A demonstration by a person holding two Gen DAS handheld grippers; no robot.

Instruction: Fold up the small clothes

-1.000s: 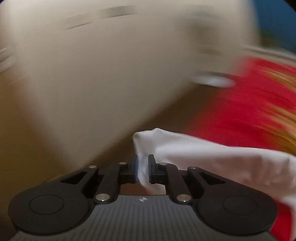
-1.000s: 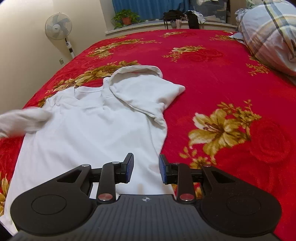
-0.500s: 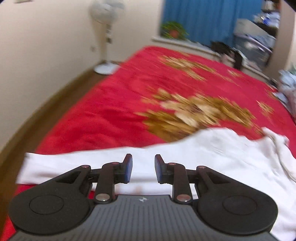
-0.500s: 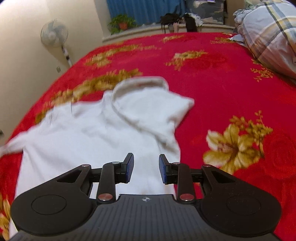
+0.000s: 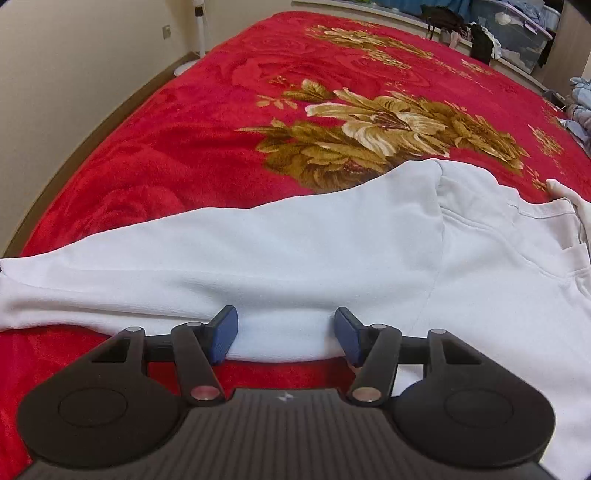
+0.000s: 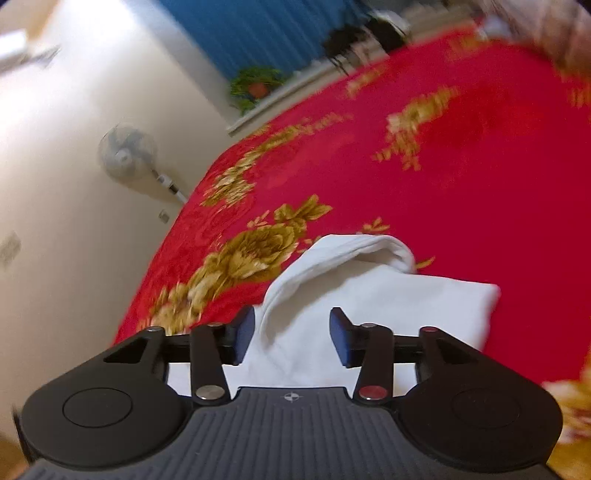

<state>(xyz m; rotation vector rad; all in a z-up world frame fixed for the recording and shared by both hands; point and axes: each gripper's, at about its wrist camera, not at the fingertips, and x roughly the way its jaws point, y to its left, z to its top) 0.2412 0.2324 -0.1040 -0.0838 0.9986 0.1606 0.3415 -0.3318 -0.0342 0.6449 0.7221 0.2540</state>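
Note:
A white long-sleeved top [image 5: 332,251] lies spread on the red flowered bedspread [image 5: 207,122]. Its sleeve stretches flat toward the left edge of the left wrist view. My left gripper [image 5: 286,334] hovers just over the sleeve's near edge, jaws opening, pads apart and pressing on nothing. In the right wrist view the top's folded-over part with the hood or collar [image 6: 369,291] lies just ahead. My right gripper [image 6: 291,334] is above it, its jaws opening, white cloth showing between the pads but not pinched.
A cream wall [image 5: 74,66] runs along the bed's left side, with a standing fan [image 6: 127,153] by it. A potted plant [image 6: 255,86] and dark bags [image 5: 458,33] sit on the ledge under blue curtains. Bedding lies at far right [image 5: 580,103].
The left gripper let go of the white sleeve, which now lies flat on the bed, and dropped toward it with jaws wider. The right gripper swung left and rolled, its jaws widening over the folded part.

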